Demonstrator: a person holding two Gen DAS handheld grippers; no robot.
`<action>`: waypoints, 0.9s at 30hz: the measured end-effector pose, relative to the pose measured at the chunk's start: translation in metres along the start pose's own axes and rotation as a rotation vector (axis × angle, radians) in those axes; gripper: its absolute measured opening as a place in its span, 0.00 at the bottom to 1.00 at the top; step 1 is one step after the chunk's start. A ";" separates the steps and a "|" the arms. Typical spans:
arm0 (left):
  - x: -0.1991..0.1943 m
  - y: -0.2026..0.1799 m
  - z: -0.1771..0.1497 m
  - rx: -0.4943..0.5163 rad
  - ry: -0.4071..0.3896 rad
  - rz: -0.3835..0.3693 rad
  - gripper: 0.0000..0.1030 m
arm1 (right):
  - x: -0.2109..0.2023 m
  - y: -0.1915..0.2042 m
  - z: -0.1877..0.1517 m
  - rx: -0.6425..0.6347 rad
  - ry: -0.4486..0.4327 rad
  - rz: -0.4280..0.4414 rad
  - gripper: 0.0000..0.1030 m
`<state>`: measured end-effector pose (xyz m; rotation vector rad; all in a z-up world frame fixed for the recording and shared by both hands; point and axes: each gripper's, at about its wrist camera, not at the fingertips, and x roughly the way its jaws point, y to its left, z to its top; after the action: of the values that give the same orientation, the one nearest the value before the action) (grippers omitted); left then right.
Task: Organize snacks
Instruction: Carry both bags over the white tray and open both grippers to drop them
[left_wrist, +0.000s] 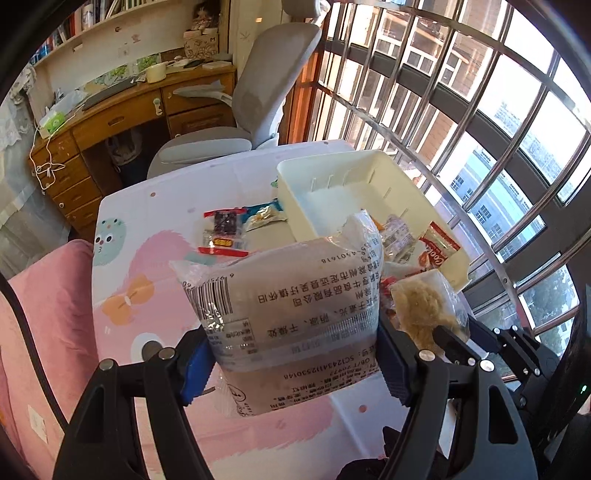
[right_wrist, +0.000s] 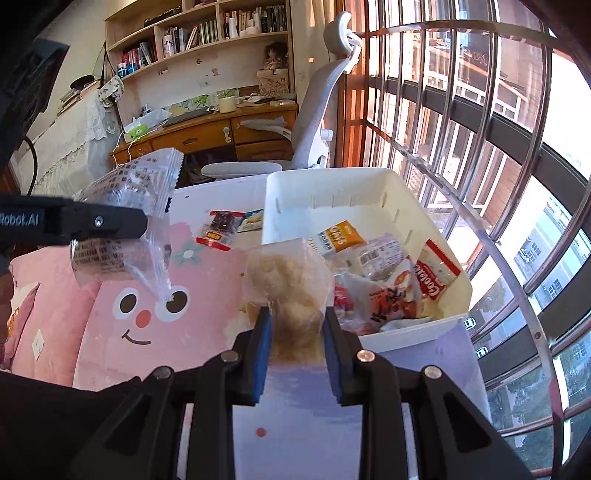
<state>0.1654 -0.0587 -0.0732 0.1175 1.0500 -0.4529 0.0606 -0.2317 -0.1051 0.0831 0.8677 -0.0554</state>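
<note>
Blue pads of the left gripper (left_wrist: 295, 354) clamp a wide clear packet with printed text (left_wrist: 291, 299), held above the table (left_wrist: 122, 273). Narrower, the right gripper (right_wrist: 297, 325) pinches a small clear bag of pale floss (right_wrist: 291, 291) beside the white bin's (right_wrist: 388, 181) near left corner, where other snacks lie.

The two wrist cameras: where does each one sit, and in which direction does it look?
Left wrist view: sits on the left gripper, looks down along its fingers at the clear printed packet they hold, towards the white bin.
Right wrist view: sits on the right gripper, looks down over its held pale fluffy snack packet into the bin; the left gripper enters from the left.
Shared: bin, both packets, pink cartoon tablecloth, grey chair, barred window.
</note>
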 end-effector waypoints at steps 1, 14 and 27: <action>0.002 -0.008 0.001 0.001 -0.003 0.003 0.72 | 0.001 -0.008 0.002 -0.003 0.001 0.003 0.26; 0.029 -0.083 0.029 -0.021 -0.064 -0.024 0.73 | 0.009 -0.088 0.029 -0.081 -0.030 0.034 0.26; 0.060 -0.120 0.059 -0.016 -0.057 -0.003 0.79 | 0.022 -0.122 0.048 -0.119 -0.035 0.065 0.26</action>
<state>0.1882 -0.2029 -0.0813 0.0882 0.9981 -0.4482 0.1015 -0.3580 -0.0972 -0.0016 0.8306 0.0556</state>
